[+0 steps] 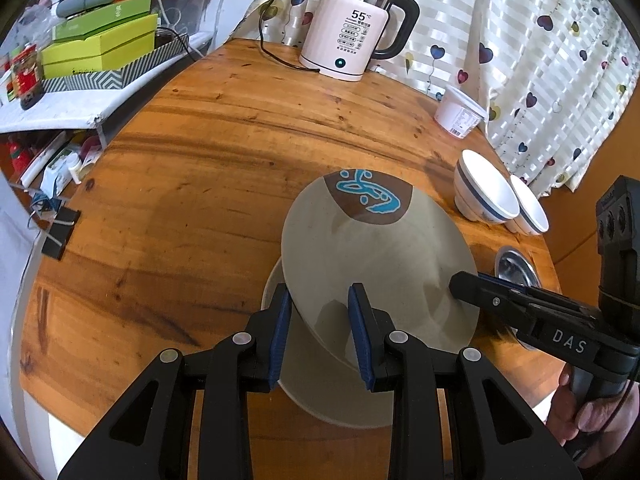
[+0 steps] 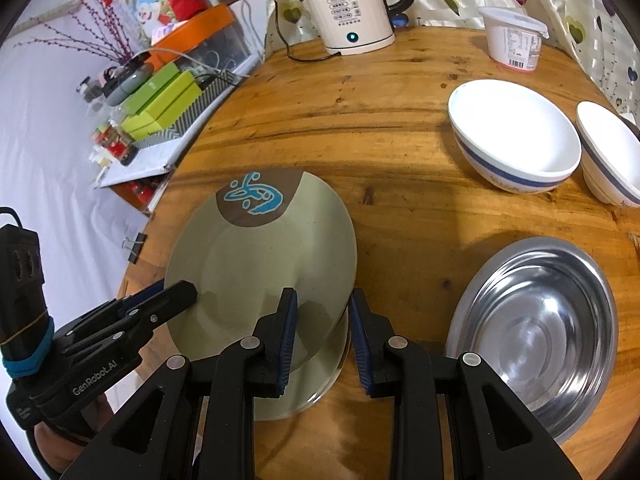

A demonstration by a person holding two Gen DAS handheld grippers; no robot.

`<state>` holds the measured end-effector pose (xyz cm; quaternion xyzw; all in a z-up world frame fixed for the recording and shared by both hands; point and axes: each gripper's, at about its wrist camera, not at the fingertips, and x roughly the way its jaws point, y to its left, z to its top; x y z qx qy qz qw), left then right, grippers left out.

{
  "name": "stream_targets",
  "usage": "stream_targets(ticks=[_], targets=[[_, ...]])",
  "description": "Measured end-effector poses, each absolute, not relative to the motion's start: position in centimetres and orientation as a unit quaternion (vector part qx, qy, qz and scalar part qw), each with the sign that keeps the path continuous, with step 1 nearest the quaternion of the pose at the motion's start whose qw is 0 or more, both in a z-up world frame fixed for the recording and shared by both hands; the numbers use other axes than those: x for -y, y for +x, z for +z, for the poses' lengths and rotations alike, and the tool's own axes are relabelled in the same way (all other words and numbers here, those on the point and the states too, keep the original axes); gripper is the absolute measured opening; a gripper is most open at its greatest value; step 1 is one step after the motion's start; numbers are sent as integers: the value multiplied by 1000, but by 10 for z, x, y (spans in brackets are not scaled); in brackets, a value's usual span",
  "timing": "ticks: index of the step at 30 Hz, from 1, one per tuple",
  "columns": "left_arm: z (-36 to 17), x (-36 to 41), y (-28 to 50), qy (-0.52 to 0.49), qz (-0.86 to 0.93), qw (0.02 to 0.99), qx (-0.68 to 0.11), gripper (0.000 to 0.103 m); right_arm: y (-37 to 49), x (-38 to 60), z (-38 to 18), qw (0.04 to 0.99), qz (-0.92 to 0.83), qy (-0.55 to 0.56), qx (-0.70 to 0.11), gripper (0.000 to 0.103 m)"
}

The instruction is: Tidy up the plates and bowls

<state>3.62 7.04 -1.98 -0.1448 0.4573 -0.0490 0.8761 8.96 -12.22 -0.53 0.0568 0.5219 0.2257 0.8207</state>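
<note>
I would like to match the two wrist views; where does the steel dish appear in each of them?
Left wrist view: the steel dish is a sliver at the right, mostly hidden behind the right gripper.
Right wrist view: the steel dish fills the lower right, fully shown.
Shared landmark: the kettle at the table's far edge.

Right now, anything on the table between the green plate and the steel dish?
Nothing: bare wooden table separates the green plate from the steel dish, clearest in the right wrist view.

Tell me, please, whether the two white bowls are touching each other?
Cannot tell. In the left wrist view the near bowl overlaps the far bowl; the right wrist view shows no clear gap.
</note>
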Motion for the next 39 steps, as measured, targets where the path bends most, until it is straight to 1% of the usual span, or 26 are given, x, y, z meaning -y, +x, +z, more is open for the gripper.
stream_targets(ticks=[17,32,39], targets=[[-27,-68,12,-147,-34,873,-463,29,74,118,-13,815,235,43,-528,26],[-32,-65,7,-144,-23,872,-468,29,69,111,-17,813,238,20,-531,26],[-32,-66,5,-146,-21,872,-468,29,66,110,-17,815,239,10,-528,28]])
